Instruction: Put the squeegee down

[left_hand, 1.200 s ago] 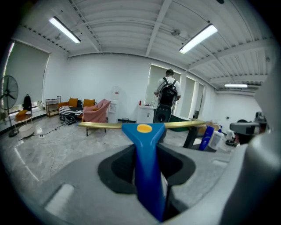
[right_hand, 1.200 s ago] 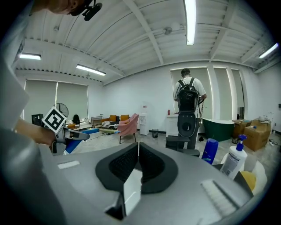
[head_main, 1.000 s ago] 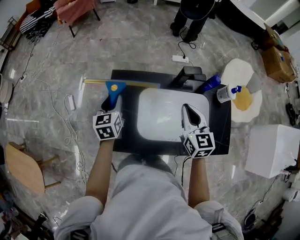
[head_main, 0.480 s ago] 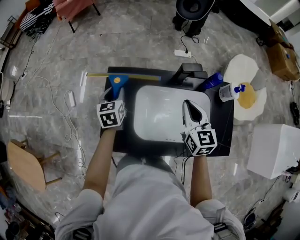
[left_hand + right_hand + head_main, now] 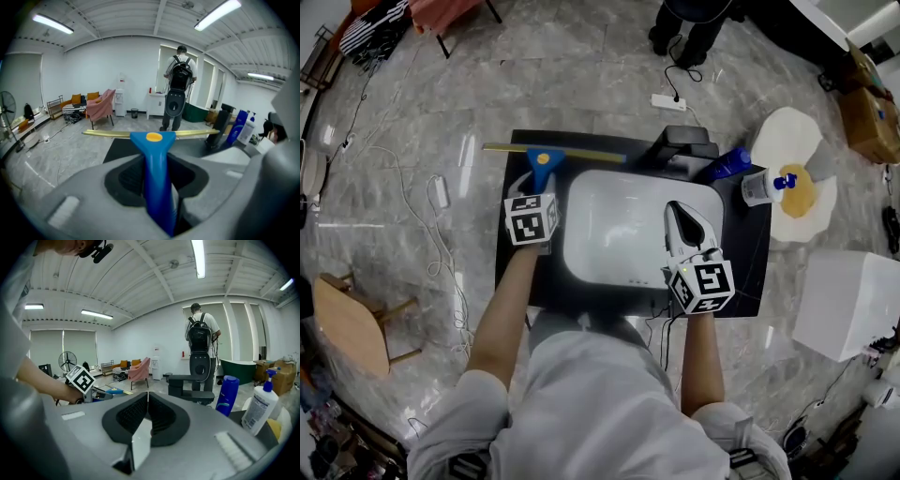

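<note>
The squeegee (image 5: 546, 158) is at the far left corner of the black counter (image 5: 742, 251), its long yellow blade running along the counter's far edge and its blue handle pointing back toward the person. Whether the blade rests on the surface or hangs just above it cannot be told. The left hand-held gripper (image 5: 537, 185) pinches the blue handle: in the left gripper view the handle (image 5: 156, 159) stands upright between the two dark pads, which press on it from either side, with the yellow button on the squeegee's head just beyond. To the right of the squeegee a white basin (image 5: 623, 225) fills the middle of the counter. The right hand-held gripper (image 5: 674, 209) hangs over the basin's right part with its jaws pressed together and nothing between them, as the right gripper view (image 5: 146, 404) shows. Toward the far right corner of the counter stand a black block (image 5: 682, 142), a blue bottle (image 5: 729, 164) and a white spray bottle (image 5: 759, 187) with a blue top. Beyond the counter a person (image 5: 177, 86) wearing a backpack stands on the grey marble floor (image 5: 581, 84), facing away.
</note>
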Available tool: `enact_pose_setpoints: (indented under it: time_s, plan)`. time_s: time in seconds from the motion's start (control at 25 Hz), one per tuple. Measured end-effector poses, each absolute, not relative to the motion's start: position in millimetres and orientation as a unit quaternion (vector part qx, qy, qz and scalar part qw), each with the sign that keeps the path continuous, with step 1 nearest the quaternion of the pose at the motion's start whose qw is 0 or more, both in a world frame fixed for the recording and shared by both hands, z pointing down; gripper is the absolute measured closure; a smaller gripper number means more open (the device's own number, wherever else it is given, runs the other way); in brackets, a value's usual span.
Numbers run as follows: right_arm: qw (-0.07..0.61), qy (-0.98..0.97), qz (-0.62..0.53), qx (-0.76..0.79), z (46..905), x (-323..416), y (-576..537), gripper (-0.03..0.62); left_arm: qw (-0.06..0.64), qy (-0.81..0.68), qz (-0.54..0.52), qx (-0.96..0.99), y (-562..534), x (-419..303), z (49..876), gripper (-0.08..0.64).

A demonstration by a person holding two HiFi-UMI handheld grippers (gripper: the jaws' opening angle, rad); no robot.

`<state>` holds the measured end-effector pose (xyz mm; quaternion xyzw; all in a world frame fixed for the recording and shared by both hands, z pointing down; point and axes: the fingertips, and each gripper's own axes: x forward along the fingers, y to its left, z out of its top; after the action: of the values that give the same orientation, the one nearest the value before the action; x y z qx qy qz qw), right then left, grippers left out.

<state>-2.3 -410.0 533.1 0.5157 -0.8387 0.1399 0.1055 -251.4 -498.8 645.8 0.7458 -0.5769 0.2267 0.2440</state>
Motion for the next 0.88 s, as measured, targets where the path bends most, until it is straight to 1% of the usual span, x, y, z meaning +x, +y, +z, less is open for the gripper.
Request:
enact_pose_setpoints:
  time_s: [0.36,0.88]
  plan:
    - [0.117,-0.838,0.149,0.511,550.8,-0.7,-414.6,0.583,0.273,-0.568,0.251,0.734,-501.9,-244.1,686.1,0.426]
    - [0.129,-0.835,0.159,0.510,569.7,12.7,-421.9,0.583,0.302,-0.559,0.266,0.725,-515.1,-227.0,721.2,0.425]
